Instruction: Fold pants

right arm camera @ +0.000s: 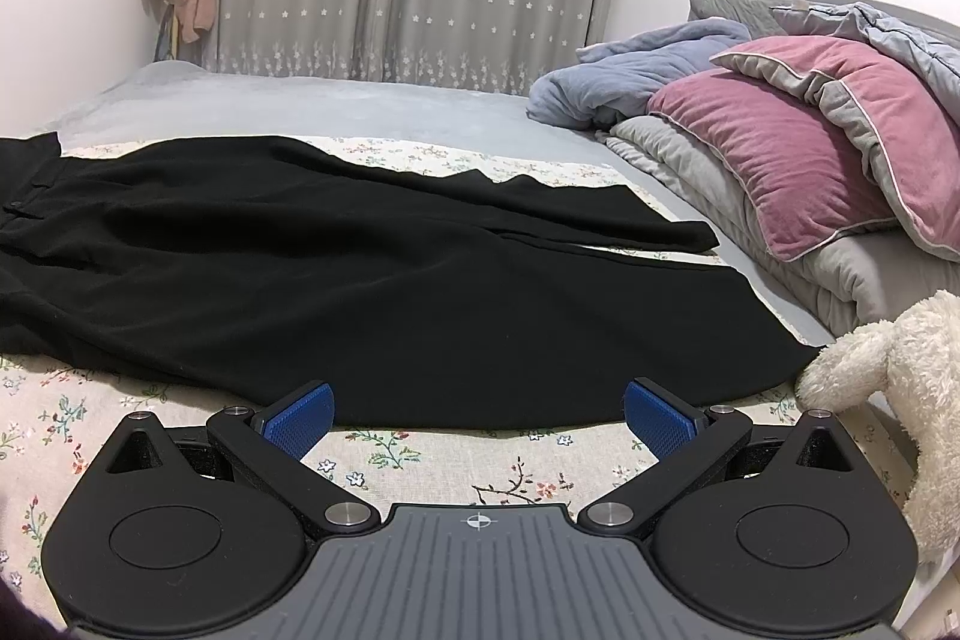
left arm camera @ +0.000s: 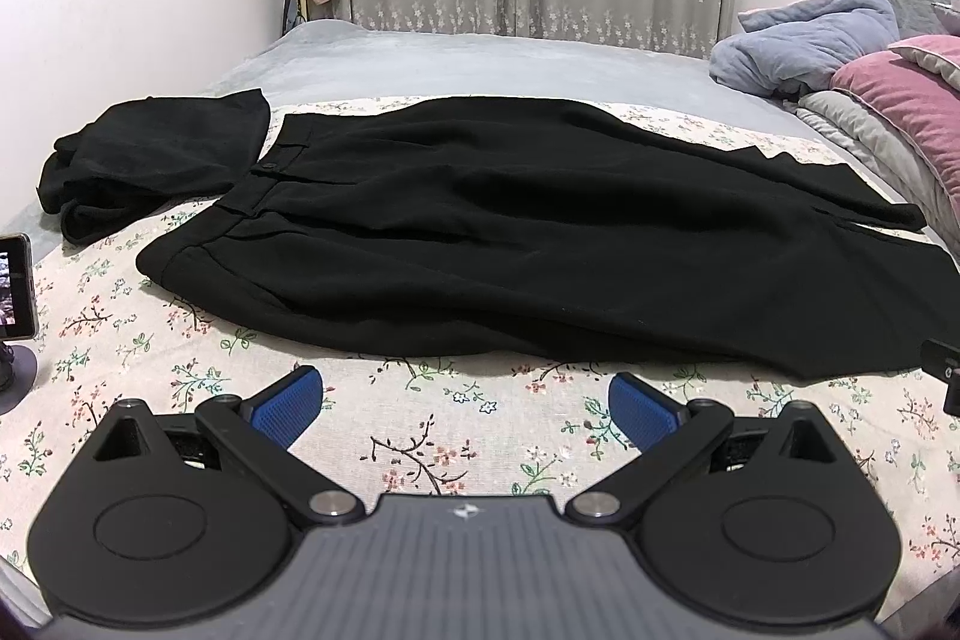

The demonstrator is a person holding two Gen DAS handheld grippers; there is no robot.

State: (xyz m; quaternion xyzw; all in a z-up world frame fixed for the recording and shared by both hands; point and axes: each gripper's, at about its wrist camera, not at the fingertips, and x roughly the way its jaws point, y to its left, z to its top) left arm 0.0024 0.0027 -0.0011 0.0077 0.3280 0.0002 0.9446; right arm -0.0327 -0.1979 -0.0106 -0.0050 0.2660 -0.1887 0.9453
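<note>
Black pants [left arm camera: 480,232] lie spread flat on a floral cloth [left arm camera: 420,436] on the bed, waistband to the left, legs running right. They also show in the right wrist view [right arm camera: 360,280], where the leg ends lie toward the pillows. My left gripper [left arm camera: 465,403] is open and empty, just short of the pants' near edge by the hip. My right gripper [right arm camera: 479,415] is open and empty, at the near edge of the near leg.
A second black garment [left arm camera: 156,154] lies bunched left of the waistband. A phone on a stand [left arm camera: 15,286] is at far left. Pink and grey pillows [right arm camera: 792,160], a blue blanket [right arm camera: 636,76] and a white plush toy [right arm camera: 900,376] lie to the right.
</note>
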